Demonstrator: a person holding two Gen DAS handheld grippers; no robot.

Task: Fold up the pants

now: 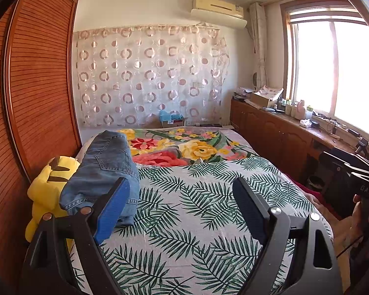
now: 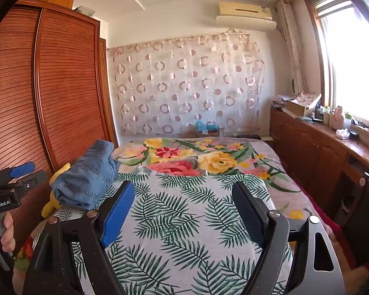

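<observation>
Pants (image 1: 103, 172) left of spread jaws

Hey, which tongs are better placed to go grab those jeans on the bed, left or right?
Left, probably. The jeans lie bunched at the bed's left edge beside the yellow plush, right by the left tongs' left finger. The right tongs hang open farther right, over bare leaf-print sheet.

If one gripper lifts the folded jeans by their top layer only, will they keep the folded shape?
Probably not. The folded jeans lie in loose stacked layers with hems hanging free at the near end, so lower layers would likely drop open. Denim looks thick, so the bundle may feel heavy for one gripper. It partly rests on the yellow plush toy, so pushing could tilt it.
</observation>
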